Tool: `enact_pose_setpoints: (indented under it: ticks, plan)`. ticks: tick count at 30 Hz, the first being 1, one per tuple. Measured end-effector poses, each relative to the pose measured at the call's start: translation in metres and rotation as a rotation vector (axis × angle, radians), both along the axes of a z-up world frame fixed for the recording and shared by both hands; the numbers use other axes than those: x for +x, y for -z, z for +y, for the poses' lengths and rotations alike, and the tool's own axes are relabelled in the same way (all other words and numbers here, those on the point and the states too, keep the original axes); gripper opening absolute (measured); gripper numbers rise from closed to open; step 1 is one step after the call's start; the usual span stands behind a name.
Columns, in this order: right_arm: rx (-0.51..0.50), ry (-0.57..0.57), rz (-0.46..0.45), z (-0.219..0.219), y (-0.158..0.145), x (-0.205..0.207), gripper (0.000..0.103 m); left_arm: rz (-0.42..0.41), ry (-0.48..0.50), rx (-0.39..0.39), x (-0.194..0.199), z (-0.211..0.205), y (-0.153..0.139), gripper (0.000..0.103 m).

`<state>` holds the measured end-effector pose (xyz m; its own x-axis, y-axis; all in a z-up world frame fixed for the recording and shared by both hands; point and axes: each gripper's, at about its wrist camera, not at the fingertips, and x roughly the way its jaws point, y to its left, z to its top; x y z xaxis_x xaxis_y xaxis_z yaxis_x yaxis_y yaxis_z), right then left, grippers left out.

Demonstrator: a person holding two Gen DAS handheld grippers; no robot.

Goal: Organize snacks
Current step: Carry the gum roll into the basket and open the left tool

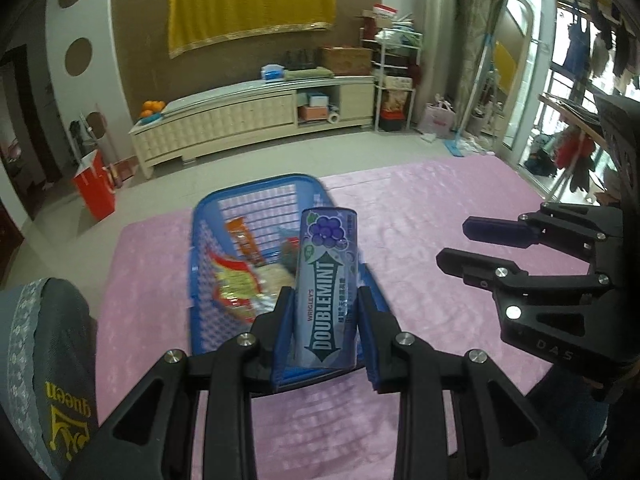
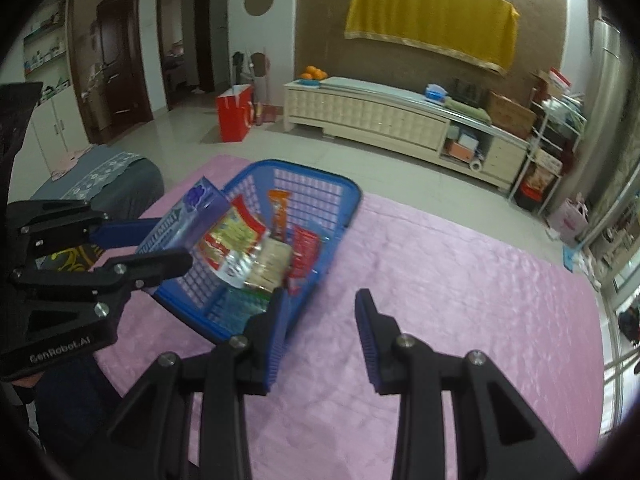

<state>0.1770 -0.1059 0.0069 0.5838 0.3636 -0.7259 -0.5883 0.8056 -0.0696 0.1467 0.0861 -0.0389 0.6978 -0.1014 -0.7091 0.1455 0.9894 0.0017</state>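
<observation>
The left gripper (image 1: 324,300) has its jaws clamped on the Doublemint gum pack (image 1: 327,284), poised over the blue basket (image 1: 256,190) for dropping in, while the right gripper (image 2: 320,304) at 3 o'clock waits wide and empty.

Each hand-held gripper (image 1: 325,332) (image 2: 320,334) has black angular linkages, silver screws, blue ribbed finger pads (image 2: 366,336), white "GenRobot.AI" lettering at nine o'clock.

Left gripper (image 1: 324,300): fingers closed on a purple Doublemint gum box (image 1: 329,280), held above the near end of the basket.
Blue basket (image 1: 256,192): on a pink cloth (image 1: 420,220), holding snack packets (image 1: 236,284).
Right gripper (image 1: 452,242): at right, above the cloth, fingers apart, holding nothing.
</observation>
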Motion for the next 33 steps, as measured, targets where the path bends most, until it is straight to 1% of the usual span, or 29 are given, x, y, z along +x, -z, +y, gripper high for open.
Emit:
enact_pose_setpoints:
  ticks: [4,9,11,13,15,20,25,31,33]
  plan:
    - [-0.019,-0.031,0.002,0.022,0.003,0.000,0.039,0.004,-0.033,-0.006,-0.002,0.022,0.000,0.029]
    - [-0.041,-0.055,0.034,0.044,0.015,0.009,0.041,0.029,-0.045,-0.002,0.002,0.038,0.008,0.029]
    - [-0.049,-0.059,0.040,0.049,0.019,0.013,0.043,0.041,-0.054,-0.007,0.006,0.044,0.012,0.029]
    - [-0.059,-0.064,0.046,0.053,0.024,0.018,0.050,0.056,-0.063,-0.019,0.011,0.051,0.017,0.029]
    - [-0.066,-0.069,0.056,0.057,0.029,0.023,0.054,0.068,-0.072,-0.029,0.018,0.056,0.023,0.029]
    - [-0.091,-0.084,0.089,0.065,0.044,0.039,0.058,0.101,-0.080,-0.039,0.035,0.065,0.040,0.029]
    - [-0.102,-0.088,0.101,0.074,0.053,0.052,0.070,0.129,-0.075,-0.043,0.051,0.064,0.052,0.029]
    - [-0.128,-0.080,0.092,0.076,0.060,0.061,0.073,0.161,-0.062,-0.062,0.063,0.065,0.069,0.029]
    - [-0.136,-0.077,0.072,0.076,0.060,0.061,0.075,0.167,-0.053,-0.063,0.065,0.066,0.073,0.028]
